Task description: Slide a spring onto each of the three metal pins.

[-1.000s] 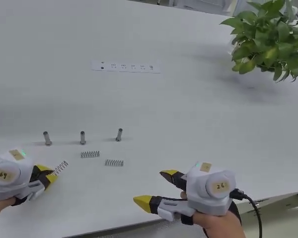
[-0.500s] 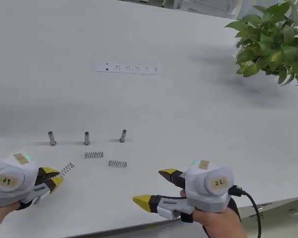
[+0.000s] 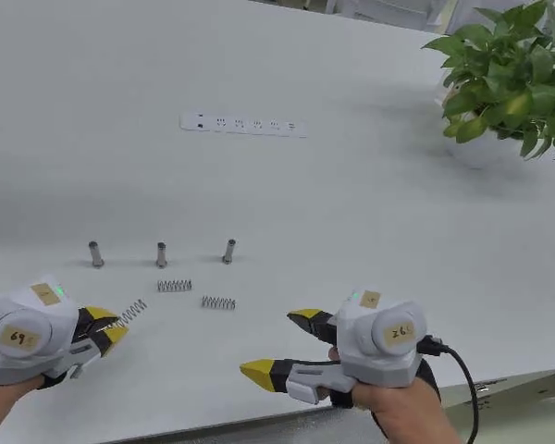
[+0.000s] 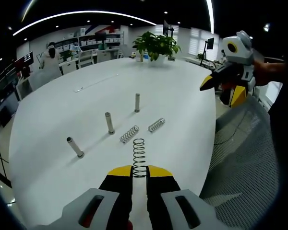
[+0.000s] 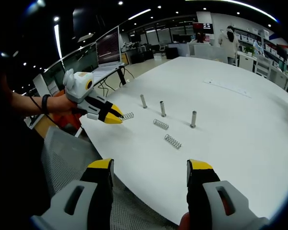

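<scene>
Three short metal pins stand upright in a row on the white table: left pin (image 3: 96, 253), middle pin (image 3: 162, 254), right pin (image 3: 228, 251). Two springs lie flat just in front of them, one (image 3: 175, 286) under the middle pin and one (image 3: 218, 302) further right. My left gripper (image 3: 113, 329), at the front left, is shut on one end of a third spring (image 4: 139, 156), which sticks out toward the pins. My right gripper (image 3: 282, 344) hovers open near the front edge, nothing between its fingers.
A white power strip (image 3: 243, 125) lies flat further back on the table. A potted green plant (image 3: 511, 74) stands at the far right. The table's front edge (image 3: 259, 418) runs just under both grippers; a black cable (image 3: 458, 375) trails from the right gripper.
My left gripper has edged slightly right with its spring. My right gripper has drifted a little left. The head camera has shifted, so the whole scene sits slightly differently.
</scene>
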The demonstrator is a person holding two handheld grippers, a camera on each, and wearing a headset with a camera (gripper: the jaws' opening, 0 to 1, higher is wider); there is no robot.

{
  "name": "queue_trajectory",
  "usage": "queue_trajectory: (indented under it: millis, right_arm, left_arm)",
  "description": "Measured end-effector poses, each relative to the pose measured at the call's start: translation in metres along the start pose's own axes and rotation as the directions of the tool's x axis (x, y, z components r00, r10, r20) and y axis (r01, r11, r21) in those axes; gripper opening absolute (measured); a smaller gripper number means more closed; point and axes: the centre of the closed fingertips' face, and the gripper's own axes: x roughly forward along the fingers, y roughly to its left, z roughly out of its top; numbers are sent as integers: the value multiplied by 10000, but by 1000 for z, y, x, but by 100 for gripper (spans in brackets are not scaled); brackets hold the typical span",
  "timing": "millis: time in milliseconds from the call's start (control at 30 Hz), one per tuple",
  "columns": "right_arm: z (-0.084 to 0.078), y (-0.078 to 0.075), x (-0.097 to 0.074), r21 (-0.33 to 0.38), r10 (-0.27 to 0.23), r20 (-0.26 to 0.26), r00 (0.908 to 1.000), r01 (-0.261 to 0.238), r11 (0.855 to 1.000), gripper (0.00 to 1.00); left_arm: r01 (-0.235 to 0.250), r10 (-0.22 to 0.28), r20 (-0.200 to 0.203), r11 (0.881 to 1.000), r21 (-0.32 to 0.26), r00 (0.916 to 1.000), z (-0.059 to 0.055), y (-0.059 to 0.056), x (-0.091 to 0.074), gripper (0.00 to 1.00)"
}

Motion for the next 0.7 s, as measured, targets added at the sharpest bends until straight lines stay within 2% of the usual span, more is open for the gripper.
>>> queue_trajectory:
  millis: [233, 433, 700]
  right_arm:
    - [-1, -4, 0, -33, 32, -39, 10000, -32, 10000, 60]
    - [2, -5, 5, -89, 81, -89, 9999, -82, 9999, 57]
    - [11, 8, 19, -239, 600, -131, 9981, -603, 9979, 56]
  left_arm:
    - [107, -107, 65, 9999, 51, 9999, 5, -5, -3, 2]
    - [165, -166, 92, 9997, 178, 9998, 7, -2, -4, 2]
    - [322, -326, 85, 9987, 404, 9994, 5, -2, -6, 2]
